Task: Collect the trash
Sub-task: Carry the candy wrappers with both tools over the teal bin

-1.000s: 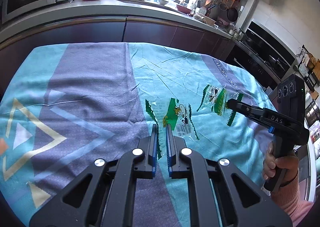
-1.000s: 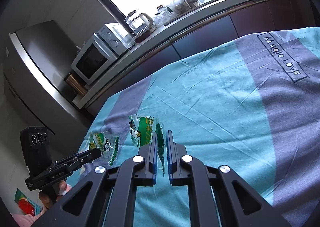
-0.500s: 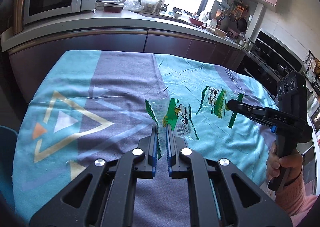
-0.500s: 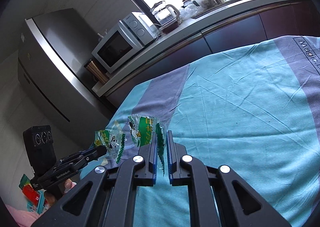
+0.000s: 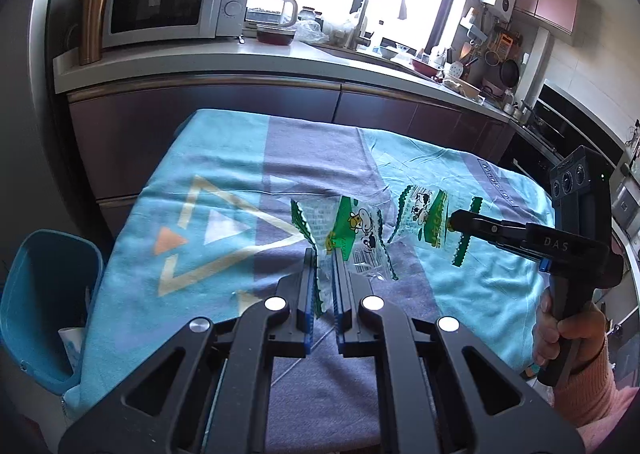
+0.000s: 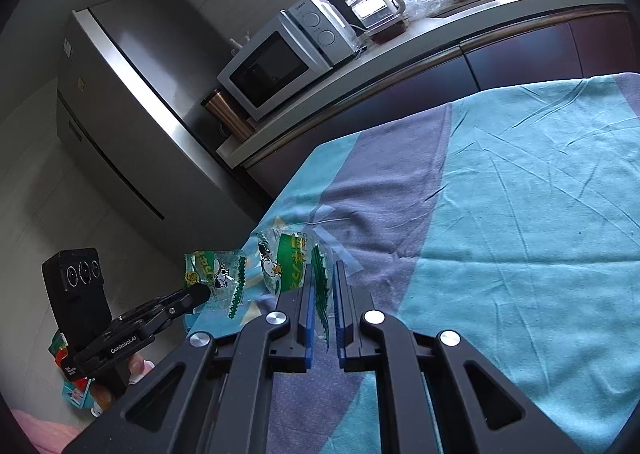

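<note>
I am holding one clear plastic wrapper in each gripper, both lifted off the teal and grey cloth (image 5: 224,181). My left gripper (image 5: 325,254) is pinching its wrapper (image 5: 352,230) by a jagged green edge; it is crinkled, see-through, with a green band and a cartoon dog. My right gripper (image 6: 323,270) is clamped on the second wrapper (image 6: 282,258), printed much the same. The small print on each is too blurred to read, I think.
</note>
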Motion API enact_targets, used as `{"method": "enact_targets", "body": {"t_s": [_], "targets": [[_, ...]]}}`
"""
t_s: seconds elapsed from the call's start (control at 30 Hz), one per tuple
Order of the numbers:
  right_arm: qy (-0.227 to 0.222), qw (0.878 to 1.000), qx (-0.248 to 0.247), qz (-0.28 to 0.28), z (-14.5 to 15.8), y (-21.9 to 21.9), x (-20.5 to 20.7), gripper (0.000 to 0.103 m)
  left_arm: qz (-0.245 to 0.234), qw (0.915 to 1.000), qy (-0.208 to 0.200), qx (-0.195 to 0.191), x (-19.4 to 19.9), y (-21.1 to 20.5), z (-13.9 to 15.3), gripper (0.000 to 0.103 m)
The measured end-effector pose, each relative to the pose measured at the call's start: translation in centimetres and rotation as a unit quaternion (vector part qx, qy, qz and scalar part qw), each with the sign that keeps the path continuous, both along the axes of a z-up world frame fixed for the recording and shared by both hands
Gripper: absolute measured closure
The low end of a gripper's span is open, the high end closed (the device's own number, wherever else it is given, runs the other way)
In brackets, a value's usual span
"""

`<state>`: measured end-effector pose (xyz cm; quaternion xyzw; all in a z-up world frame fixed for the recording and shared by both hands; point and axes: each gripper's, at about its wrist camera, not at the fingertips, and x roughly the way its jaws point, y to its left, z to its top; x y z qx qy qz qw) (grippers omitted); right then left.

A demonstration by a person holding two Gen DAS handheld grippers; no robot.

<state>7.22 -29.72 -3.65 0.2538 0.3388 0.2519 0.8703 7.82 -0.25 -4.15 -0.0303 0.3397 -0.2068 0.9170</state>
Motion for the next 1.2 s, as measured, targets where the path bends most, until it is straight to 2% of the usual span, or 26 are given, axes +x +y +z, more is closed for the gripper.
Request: {"method": "enact_targets", "body": {"t_s": [0.43,1.2], "targets": [[0.004,0.999,0.003,0.043,0.0,5.1,0.8,0.095,0.042,0.999,-0.01,0.014,-1.7,4.5,0.2,0.095],[0.012,0.996,0.0,0.084,-0.4,10.0,2.3,0.095,0.078,0.9964,-0.024,0.021,-3.1,7.3,0.8,0.095]]}}
